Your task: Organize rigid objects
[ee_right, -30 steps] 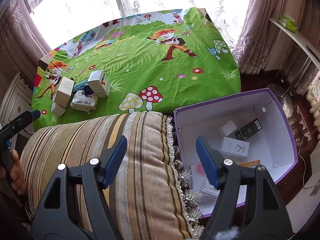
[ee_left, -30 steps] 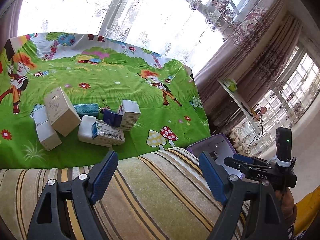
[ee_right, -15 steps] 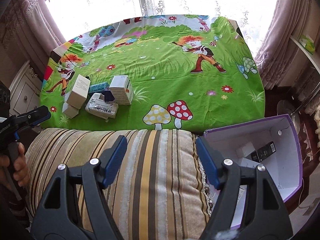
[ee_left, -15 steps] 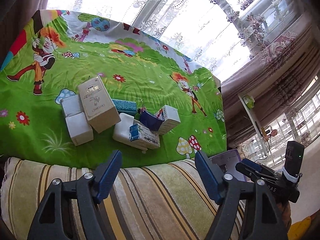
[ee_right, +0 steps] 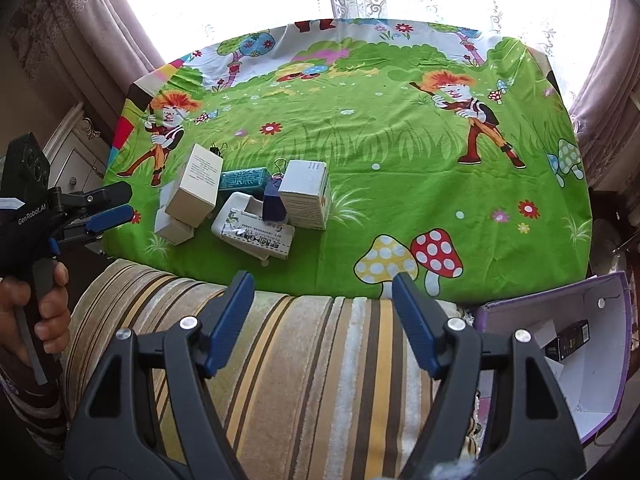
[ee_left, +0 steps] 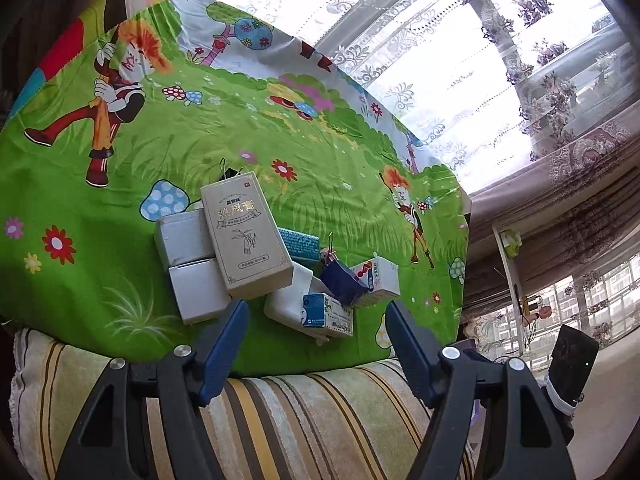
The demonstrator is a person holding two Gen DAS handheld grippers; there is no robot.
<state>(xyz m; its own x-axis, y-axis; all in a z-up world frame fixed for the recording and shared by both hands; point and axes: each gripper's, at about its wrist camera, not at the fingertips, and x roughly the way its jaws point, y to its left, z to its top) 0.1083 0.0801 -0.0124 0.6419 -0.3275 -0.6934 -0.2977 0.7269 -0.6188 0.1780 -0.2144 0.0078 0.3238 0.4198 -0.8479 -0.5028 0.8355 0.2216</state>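
Approaching the box pile (ee_left: 256,264) on the green surface (ee_left: 340,168); left gripper (ee_left: 316,320) jaws, just narrowing, and right gripper (ee_right: 322,292) jaws stand open, empty; next, select one box for the purple bin (ee_right: 604,360).

The left gripper (ee_left: 316,314) is showing black angular frames, blue ribbed pads (ee_left: 224,350) and a silver screw head at each pivot. The right gripper (ee_right: 322,286) is wearing the same black frames, blue pads (ee_right: 230,320) and silver screws. In the right wrist view, the left gripper's black body is carrying white "GenRobot.AI" lettering and a dark phone-like block on top. The hand (ee_right: 30,312) is wrapping a grey trigger, and a striped sleeve (ee_right: 36,412) is showing below it.
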